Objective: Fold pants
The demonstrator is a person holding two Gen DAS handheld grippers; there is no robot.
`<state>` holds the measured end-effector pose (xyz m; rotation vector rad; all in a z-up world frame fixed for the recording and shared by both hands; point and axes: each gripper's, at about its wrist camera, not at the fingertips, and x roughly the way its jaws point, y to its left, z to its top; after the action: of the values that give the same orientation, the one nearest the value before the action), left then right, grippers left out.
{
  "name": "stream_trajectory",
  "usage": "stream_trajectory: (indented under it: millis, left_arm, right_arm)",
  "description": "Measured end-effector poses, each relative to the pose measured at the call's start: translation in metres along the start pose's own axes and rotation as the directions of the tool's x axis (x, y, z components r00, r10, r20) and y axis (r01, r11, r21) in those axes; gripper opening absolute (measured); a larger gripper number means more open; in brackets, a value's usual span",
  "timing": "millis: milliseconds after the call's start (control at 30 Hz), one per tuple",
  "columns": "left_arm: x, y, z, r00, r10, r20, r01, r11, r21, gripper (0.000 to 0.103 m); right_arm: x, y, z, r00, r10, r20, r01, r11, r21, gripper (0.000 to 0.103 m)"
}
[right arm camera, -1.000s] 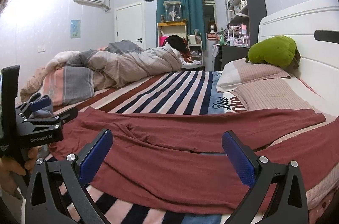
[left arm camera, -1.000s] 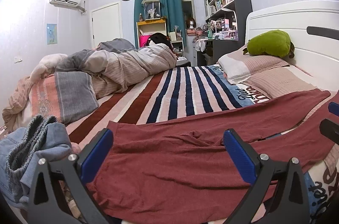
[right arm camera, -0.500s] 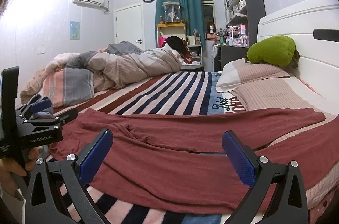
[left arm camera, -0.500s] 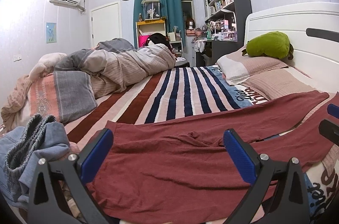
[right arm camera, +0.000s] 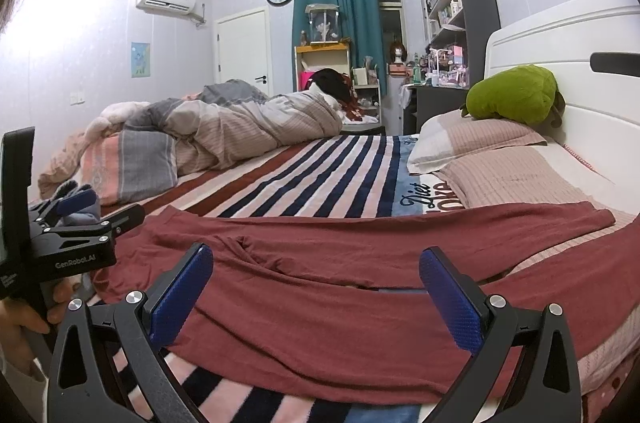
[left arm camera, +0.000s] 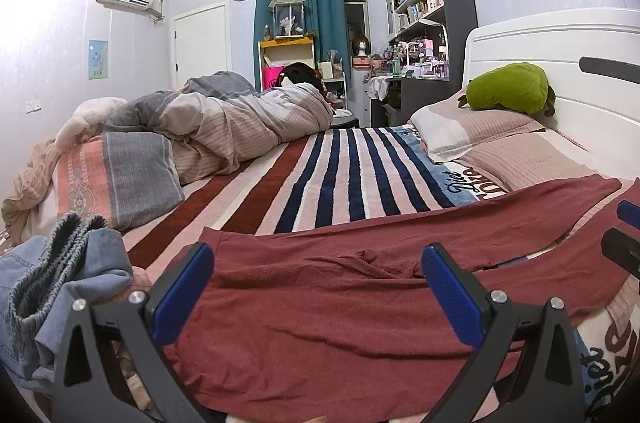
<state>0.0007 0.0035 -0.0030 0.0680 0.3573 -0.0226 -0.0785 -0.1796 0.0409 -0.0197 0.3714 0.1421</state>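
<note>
Between the blue pads of the left gripper (left arm camera: 316, 277), whose jaws stand wide apart and hold nothing, lies the waist end of the maroon pants (left arm camera: 328, 307); the gripper hovers low over the cloth. Likewise the right gripper (right arm camera: 316, 281) is spread fully and grasps nothing, poised above the thigh section of the pants (right arm camera: 340, 303). From the right wrist view the left gripper (right arm camera: 86, 213) appears at the left edge, held in the person's hand (right arm camera: 24, 319), just beside the waistband. The pants lie flat and unfolded across the near side of the striped blanket (left arm camera: 344, 175), waist to the left, the two legs running rightward side by side with a narrow gap between them, their cuffs reaching onto the striped pillow (right arm camera: 516, 179). Left of the waistband sits a heap of denim garments (left arm camera: 52, 287). Farther back are a rumpled duvet (left arm camera: 224, 127), a green plush toy (left arm camera: 506, 87) on a second pillow against the white headboard (left arm camera: 560, 39), and teal curtains (left arm camera: 304, 11)
</note>
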Motion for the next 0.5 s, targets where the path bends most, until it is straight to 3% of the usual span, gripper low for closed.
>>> stream_trajectory:
  millis: [500]
  left_arm:
    - [0.0003, 0.0017, -0.0011, 1.0, 0.0, -0.001, 0.0, 1.0, -0.004, 0.102]
  right_arm:
    - [-0.0017, -0.0031, 0.0, 1.0, 0.001, 0.002, -0.001, 1.0, 0.005, 0.102]
